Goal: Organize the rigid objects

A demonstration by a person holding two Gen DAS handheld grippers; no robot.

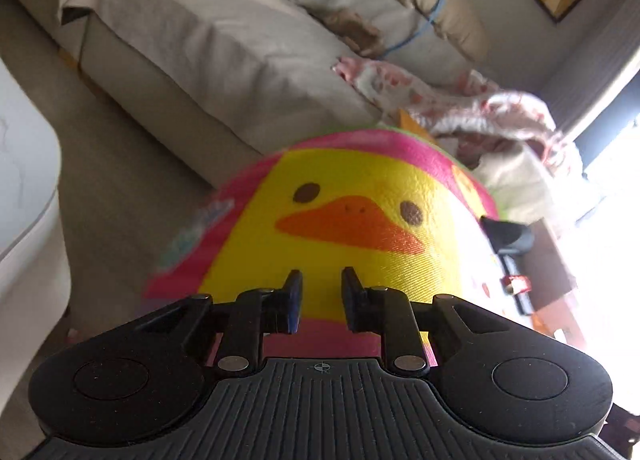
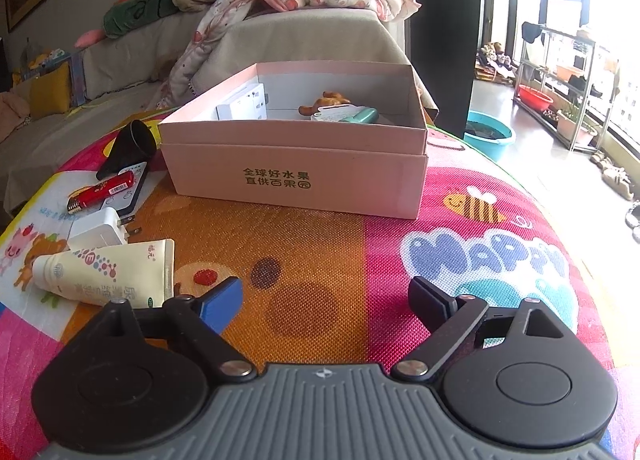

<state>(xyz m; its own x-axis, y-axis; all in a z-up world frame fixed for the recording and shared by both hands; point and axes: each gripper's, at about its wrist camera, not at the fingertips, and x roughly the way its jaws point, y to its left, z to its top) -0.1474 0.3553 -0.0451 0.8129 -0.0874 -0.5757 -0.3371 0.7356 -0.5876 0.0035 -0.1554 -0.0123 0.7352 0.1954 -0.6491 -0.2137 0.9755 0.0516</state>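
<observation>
My left gripper (image 1: pixel 321 297) has its jaws narrow, with nothing between them, over the colourful mat (image 1: pixel 360 180). My right gripper (image 2: pixel 325 302) stands wide and empty. Straight ahead of it is one pink box (image 2: pixel 296 176); inside I count one white adapter (image 2: pixel 243 105), one brown toy (image 2: pixel 326 100) and one teal piece (image 2: pixel 362 116). Ahead to its left lie one cream tube (image 2: pixel 108 272), one white charger (image 2: pixel 100 230), one red lighter (image 2: pixel 102 192) and one black funnel (image 2: pixel 128 148).

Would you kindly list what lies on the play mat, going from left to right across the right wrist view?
Cream tube → white charger → red lighter → black funnel → pink box.
</observation>
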